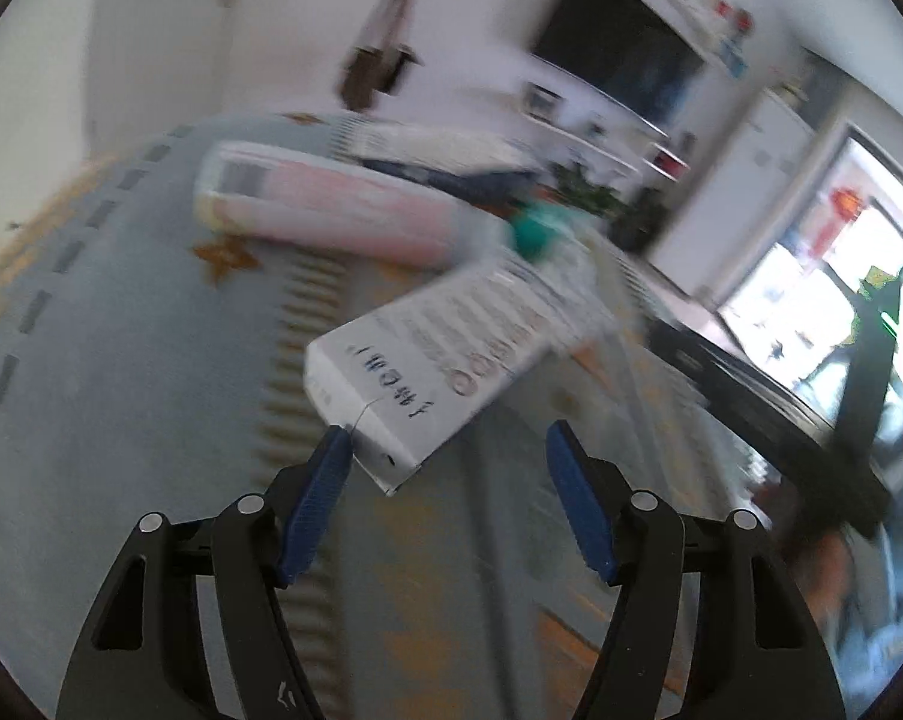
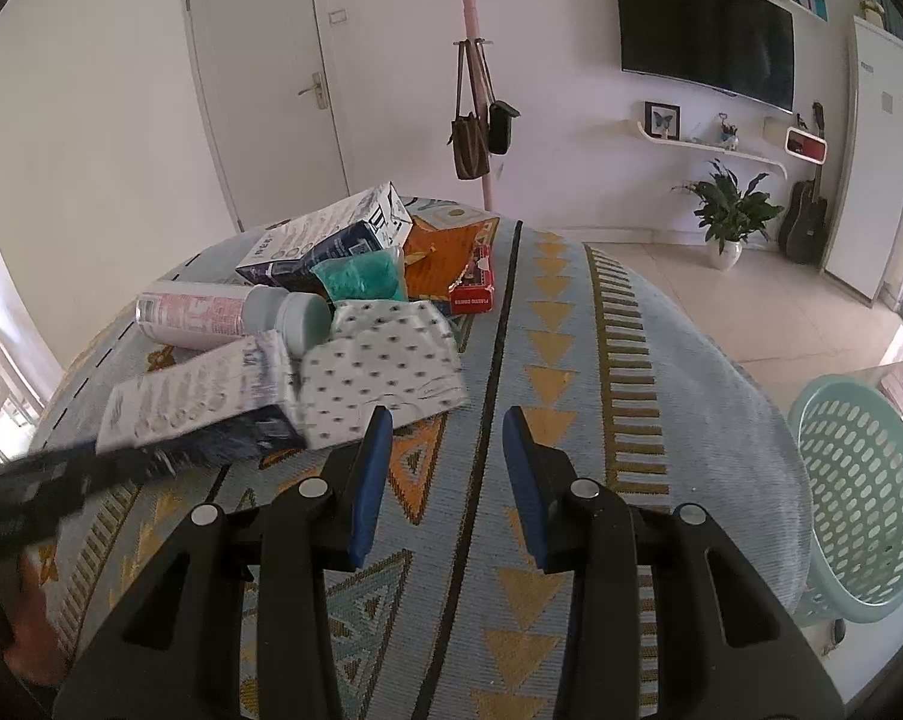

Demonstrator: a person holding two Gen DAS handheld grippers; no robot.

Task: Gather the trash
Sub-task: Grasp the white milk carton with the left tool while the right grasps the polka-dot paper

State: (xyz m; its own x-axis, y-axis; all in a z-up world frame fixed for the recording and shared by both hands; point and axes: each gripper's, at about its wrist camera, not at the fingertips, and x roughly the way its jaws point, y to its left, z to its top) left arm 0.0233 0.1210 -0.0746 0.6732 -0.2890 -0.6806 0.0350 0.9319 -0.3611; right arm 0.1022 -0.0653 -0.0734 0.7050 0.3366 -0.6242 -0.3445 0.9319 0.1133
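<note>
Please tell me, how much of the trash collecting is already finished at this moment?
Nothing looks finished: the green basket appears empty. In hand: the open left gripper is at the white carton; the right gripper is open, holding nothing. Left: the pink bottle, dotted packet and other litter on the table.

Not much legible for you. Just ahead of your left tool, the white rectangular carton (image 1: pixel 427 360) carries blue handwritten characters, unreadable. Ahead-left of your right tool, the small red box (image 2: pixel 474 285) has white edge lettering, approx "PLASTIC COATED".
</note>
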